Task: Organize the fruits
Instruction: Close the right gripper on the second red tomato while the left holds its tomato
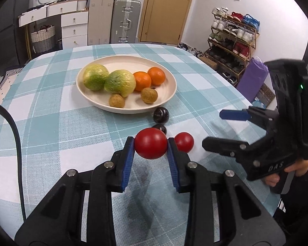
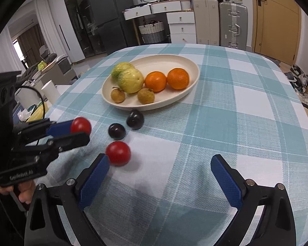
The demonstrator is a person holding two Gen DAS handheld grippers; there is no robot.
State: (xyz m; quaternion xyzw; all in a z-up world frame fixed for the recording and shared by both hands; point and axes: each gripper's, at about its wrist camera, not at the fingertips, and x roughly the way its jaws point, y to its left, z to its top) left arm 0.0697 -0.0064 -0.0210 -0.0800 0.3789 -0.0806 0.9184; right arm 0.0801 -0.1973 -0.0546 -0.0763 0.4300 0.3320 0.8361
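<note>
Blue ribbed fingers [image 1: 129, 160] of the left gripper [image 1: 151, 148] are being pressed against a smooth, glossy red tomato [image 1: 151, 143], which is being held above the checked woven cloth on the bench [image 1: 51, 123]. A second round tomato [image 2: 118, 152] is lying on the cloth beside the right gripper [image 2: 160, 174], whose fingers are being held spread and level. Two dark glossy plums [image 2: 116, 130] are resting before the cream oval plate [image 2: 186, 61], where bumpy green fruits [image 2: 131, 80], oranges [image 2: 177, 78] and rough brown fruits [image 2: 146, 96] are being kept.
</note>
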